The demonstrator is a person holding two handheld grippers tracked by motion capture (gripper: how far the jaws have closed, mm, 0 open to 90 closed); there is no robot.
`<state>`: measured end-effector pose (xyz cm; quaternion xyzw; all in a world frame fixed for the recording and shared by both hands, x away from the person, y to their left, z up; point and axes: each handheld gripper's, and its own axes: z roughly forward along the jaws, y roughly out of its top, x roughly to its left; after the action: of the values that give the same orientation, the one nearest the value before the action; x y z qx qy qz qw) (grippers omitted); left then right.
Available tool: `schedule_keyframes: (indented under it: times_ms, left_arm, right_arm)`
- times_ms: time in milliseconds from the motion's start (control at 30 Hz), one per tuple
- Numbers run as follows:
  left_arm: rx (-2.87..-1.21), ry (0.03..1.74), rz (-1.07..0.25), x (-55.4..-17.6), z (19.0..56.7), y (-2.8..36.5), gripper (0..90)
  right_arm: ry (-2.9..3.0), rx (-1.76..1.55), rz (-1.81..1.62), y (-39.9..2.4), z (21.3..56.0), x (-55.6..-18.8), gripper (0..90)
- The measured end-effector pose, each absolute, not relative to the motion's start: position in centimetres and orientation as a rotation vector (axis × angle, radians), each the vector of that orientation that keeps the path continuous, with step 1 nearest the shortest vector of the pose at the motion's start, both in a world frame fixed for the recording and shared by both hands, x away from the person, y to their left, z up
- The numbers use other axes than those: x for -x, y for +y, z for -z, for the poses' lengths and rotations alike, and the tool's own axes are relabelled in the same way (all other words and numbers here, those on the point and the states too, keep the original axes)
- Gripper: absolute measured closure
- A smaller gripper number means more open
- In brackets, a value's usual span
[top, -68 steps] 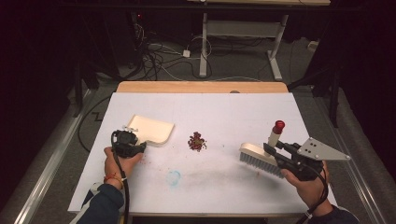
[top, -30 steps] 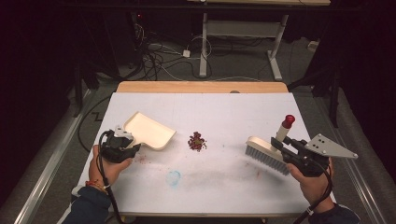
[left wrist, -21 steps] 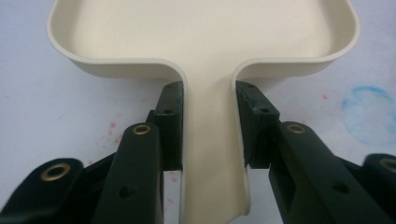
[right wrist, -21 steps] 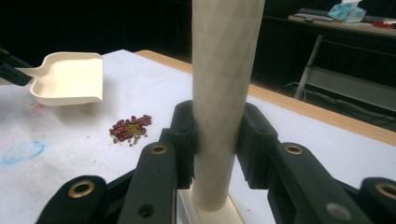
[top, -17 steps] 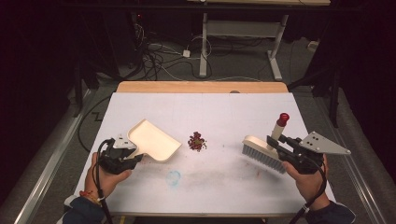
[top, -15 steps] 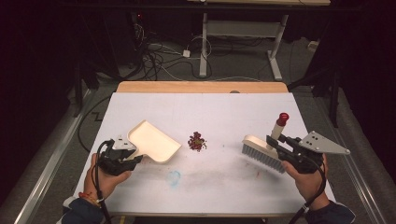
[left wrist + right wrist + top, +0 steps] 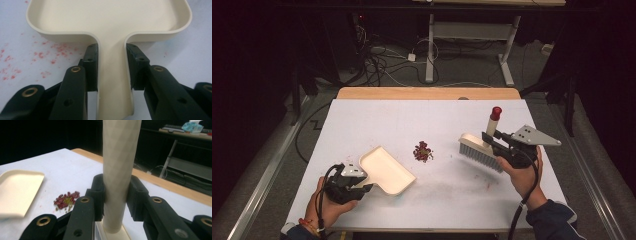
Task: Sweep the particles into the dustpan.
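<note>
Both tools shifted toward the red bean pile [image 7: 423, 151] mid-table [image 7: 362, 125]: left gripper [image 7: 362, 185] fingers pinching dustpan [image 7: 387, 170] handle, right gripper [image 7: 490, 140] fingers clamping brush [image 7: 479, 151] handle, bristles down.

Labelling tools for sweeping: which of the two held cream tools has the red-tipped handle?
The brush, clamped by the right gripper; its upright handle ends in a red cap. The dustpan in the left gripper is all cream.
</note>
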<state>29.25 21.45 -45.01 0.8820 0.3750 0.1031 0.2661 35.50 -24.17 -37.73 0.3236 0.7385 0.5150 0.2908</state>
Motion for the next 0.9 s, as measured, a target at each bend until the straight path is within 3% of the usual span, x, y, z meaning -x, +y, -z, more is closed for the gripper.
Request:
schedule_keyframes:
  times_ms: [433,667,900]
  left_arm:
    - [-2.401,1.015,-0.303,-29.7,45.5,20.3,64.4]
    - [-2.43,1.0,-0.347,-29.8,45.7,19.8,64.3]
    - [-2.419,1.008,-0.266,-30.6,46.1,20.0,64.3]
  right_arm:
    - [1.977,-0.911,-1.352,-18.5,37.5,-42.5,70.8]
    - [1.978,-0.912,-1.359,-14.9,38.2,-44.1,70.8]
    - [2.015,-0.896,-1.389,-11.8,39.7,-44.8,70.8]
